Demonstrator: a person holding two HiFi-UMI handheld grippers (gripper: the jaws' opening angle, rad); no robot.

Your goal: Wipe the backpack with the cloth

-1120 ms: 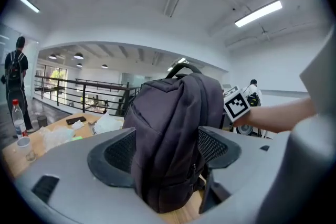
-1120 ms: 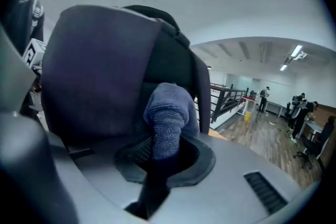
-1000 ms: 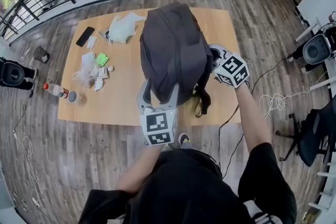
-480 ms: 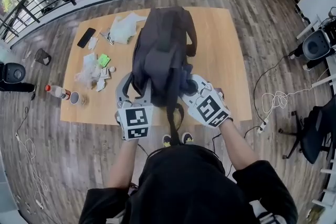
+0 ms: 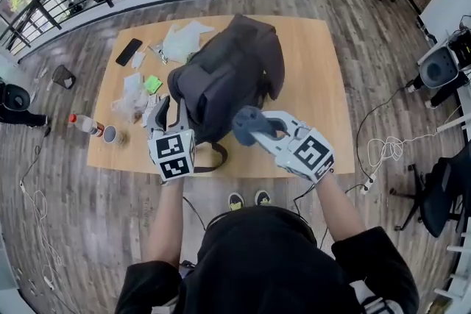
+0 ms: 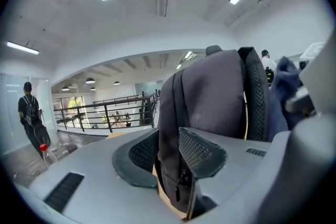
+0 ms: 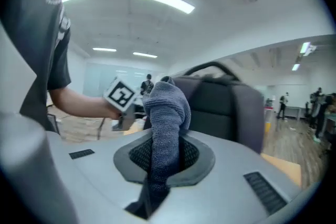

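— Where does the backpack (image 5: 224, 81) sit?
— It is dark grey and bulging, and it leans over near the middle of the tabletop (image 5: 324, 70), its lower end toward the front edge.
— And the cloth (image 5: 249, 126)?
— Blue-grey and bunched, pinched in the right gripper (image 7: 165, 153), just beside the backpack.

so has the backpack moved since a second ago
Yes. The backpack has swung round on the table; its near end now lies further left, toward the bottle.

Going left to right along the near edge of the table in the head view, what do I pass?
bottle → cup → left gripper, whose jaws have just been closing onto a fold of the backpack → cloth, clamped in the right gripper
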